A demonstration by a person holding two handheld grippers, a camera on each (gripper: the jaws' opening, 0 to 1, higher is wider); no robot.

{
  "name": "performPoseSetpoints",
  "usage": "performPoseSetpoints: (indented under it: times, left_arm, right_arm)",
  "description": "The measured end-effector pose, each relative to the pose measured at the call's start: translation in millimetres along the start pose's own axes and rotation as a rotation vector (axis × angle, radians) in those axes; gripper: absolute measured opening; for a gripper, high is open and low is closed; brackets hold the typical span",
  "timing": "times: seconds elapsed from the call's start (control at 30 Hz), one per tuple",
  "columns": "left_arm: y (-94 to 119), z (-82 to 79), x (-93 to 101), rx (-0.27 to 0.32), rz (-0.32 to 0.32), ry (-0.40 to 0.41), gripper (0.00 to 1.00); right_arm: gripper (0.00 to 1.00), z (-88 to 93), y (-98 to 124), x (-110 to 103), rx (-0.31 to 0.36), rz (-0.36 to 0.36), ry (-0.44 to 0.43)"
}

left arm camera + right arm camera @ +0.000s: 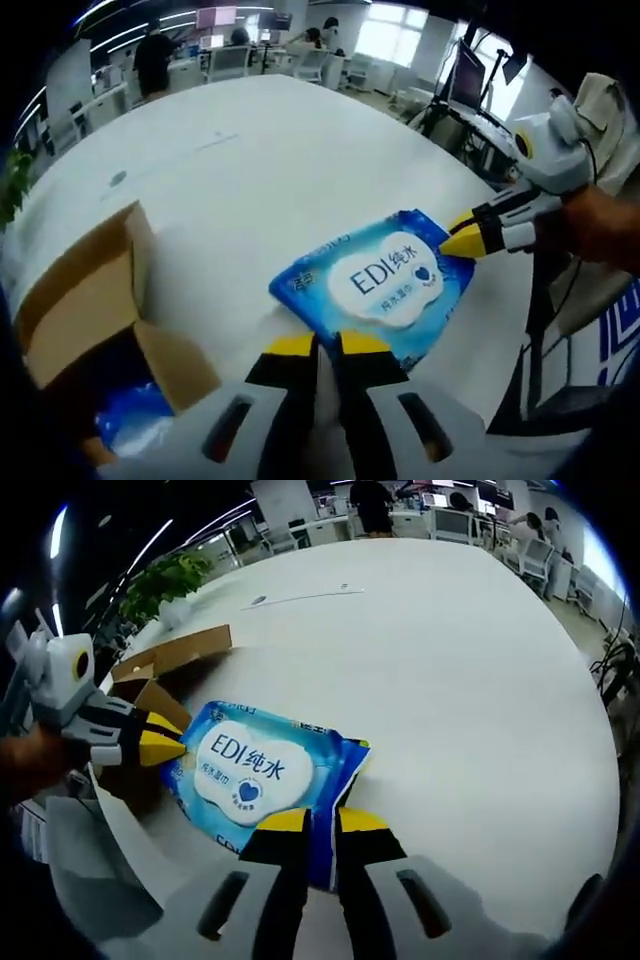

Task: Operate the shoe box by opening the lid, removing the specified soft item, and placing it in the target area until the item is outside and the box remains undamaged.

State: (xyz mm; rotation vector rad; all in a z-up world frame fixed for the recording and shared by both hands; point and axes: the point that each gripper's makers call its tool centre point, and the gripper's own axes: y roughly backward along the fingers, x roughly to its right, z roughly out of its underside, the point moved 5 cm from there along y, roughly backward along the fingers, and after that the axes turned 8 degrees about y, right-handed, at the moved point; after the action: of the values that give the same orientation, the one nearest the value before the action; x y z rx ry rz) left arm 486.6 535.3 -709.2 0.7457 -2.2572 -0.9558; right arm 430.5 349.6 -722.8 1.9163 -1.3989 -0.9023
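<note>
Both grippers, left gripper (pixel 318 345) and right gripper (pixel 312 822), clamp opposite edges of the wipes pack (pixel 378 280). It is out of the open shoe box (pixel 95 310); lowering onto the table (pixel 260 170) remains.

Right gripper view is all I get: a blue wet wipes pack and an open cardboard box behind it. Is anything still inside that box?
Observer: Yes. The left gripper view looks down into the cardboard box, and another blue packet lies at its bottom.
Operator: From that side, what does my own gripper look like?
Observer: The right gripper comes in from the right, its yellow-tipped jaws pinching one corner of the wet wipes pack.
Operator: And what is behind it?
Observer: A person's hand holds its white body, off the edge of the white table.
</note>
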Motion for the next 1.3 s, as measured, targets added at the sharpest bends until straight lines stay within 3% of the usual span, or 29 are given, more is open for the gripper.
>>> performPoseSetpoints:
  times: [0.23, 0.63, 1.0, 1.3]
  left_arm:
    - [12.2, -5.4, -2.8, 0.034, 0.003, -0.003, 0.12]
    - [38.7, -8.9, -4.5, 0.078, 0.012, 0.002, 0.13]
    - [69.7, -12.0, -17.4, 0.126, -0.007, 0.006, 0.13]
    - [92.6, -6.2, -42.3, 0.147, -0.036, 0.027, 0.13]
  right_arm:
    - [0.09, -7.1, 10.6, -2.0, 0.017, 0.019, 0.002]
    - [0.09, -15.9, 27.6, -13.7, 0.033, 0.047, 0.022]
    - [0.09, -31.5, 33.5, -40.9, 0.056, 0.045, 0.051]
    - [0.09, -45.6, 28.4, -67.5, 0.066, 0.027, 0.079]
